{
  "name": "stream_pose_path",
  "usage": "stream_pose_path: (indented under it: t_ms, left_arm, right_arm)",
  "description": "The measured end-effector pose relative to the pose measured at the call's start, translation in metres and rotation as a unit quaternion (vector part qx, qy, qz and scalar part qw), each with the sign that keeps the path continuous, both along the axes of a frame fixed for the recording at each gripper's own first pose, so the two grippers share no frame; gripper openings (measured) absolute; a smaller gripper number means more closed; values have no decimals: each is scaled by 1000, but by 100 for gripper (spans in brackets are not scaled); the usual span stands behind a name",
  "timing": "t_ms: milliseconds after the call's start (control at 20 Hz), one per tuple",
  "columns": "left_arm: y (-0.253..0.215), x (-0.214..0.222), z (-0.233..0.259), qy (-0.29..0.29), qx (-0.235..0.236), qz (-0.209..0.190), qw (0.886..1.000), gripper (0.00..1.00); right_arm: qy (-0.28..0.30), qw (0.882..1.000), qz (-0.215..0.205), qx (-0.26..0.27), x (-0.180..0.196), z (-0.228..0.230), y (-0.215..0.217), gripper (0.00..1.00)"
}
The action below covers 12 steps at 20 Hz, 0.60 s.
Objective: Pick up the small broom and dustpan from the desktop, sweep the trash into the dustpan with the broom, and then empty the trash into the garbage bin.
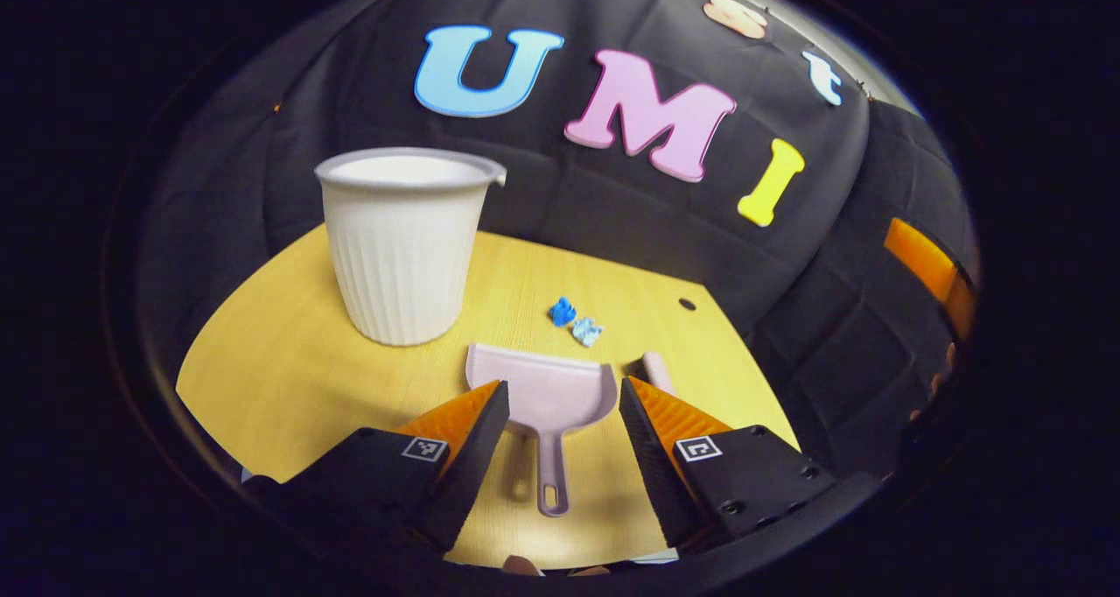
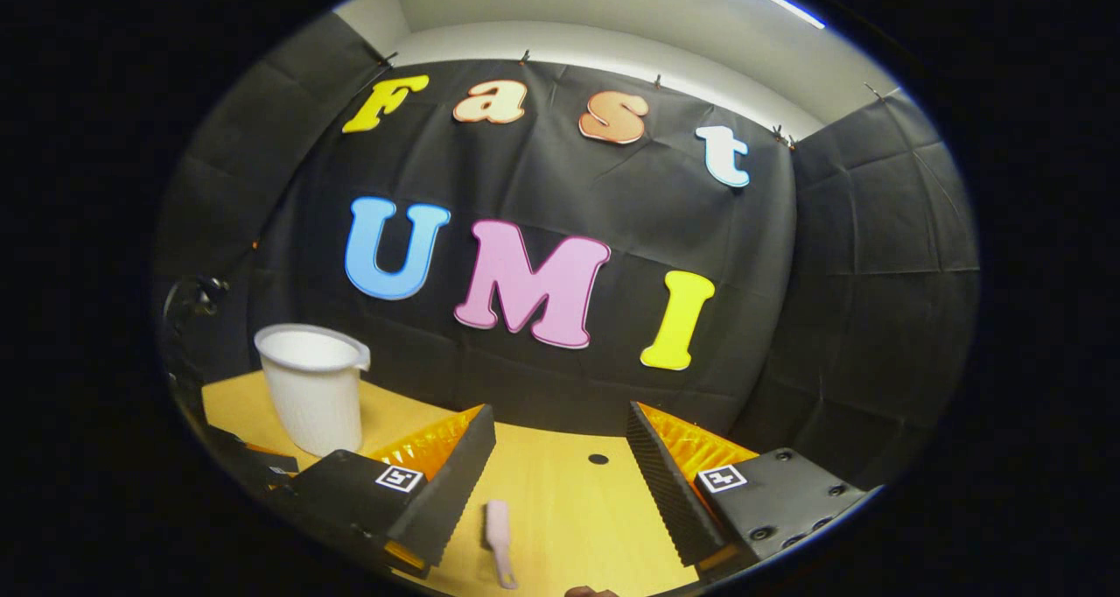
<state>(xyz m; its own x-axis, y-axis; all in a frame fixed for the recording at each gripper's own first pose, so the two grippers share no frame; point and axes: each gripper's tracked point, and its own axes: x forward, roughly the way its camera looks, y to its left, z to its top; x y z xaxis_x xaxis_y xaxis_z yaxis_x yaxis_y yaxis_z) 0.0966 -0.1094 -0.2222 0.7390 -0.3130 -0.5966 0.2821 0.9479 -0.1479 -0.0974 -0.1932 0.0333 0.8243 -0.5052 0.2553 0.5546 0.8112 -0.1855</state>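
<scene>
Your left hand-held gripper (image 1: 562, 397) hangs released over the yellow wooden counter (image 1: 289, 369), its two fingers spread wide with nothing between them but air. Just beyond and below them lies one pale pink plastic dustpan (image 1: 542, 393), flat on the counter, its mouth turned away from you and its slim handle with a hanging slot pointing back toward you between the fingers. The pan holds nothing that you can see. Past its far edge, near but apart from it, sit two small crumpled blue scraps of trash (image 1: 574, 320), side by side on the bare wood. To the left stands one white ribbed plastic garbage bin (image 1: 404, 242), upright; from this angle you cannot tell what is inside. A bit of pale pink shows just beside the dustpan's right corner, behind the right finger.

Your right hand-held gripper (image 2: 560, 444) is likewise released — fingers parted, gripping nothing. Between them, lower down, lies one small pale pink broom (image 2: 500, 530), lengthwise on the counter, untouched. The same white bin stands at far left in the right gripper view, with the edge of the other gripper just below it — one small dark hole (image 2: 598, 459) marks the wood ahead
</scene>
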Motion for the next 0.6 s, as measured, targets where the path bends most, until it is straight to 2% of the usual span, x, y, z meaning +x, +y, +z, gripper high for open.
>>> stream_pose_path:
  t_ms: [200, 400, 600]
  left_arm:
    - [-7, 5, -60, 99, 72, -3, 993, 77]
    - [-9, 18, -96, 190, 115, 8, 975, 77]
    - [-11, 37, -102, 248, 151, 32, 956, 77]
  right_arm:
    - [68, 998, 6, 0, 5, -52, -28, 98]
    - [98, 994, 49, 19, 25, -80, -36, 98]
    - [122, 989, 65, 57, 45, -103, -55, 98]
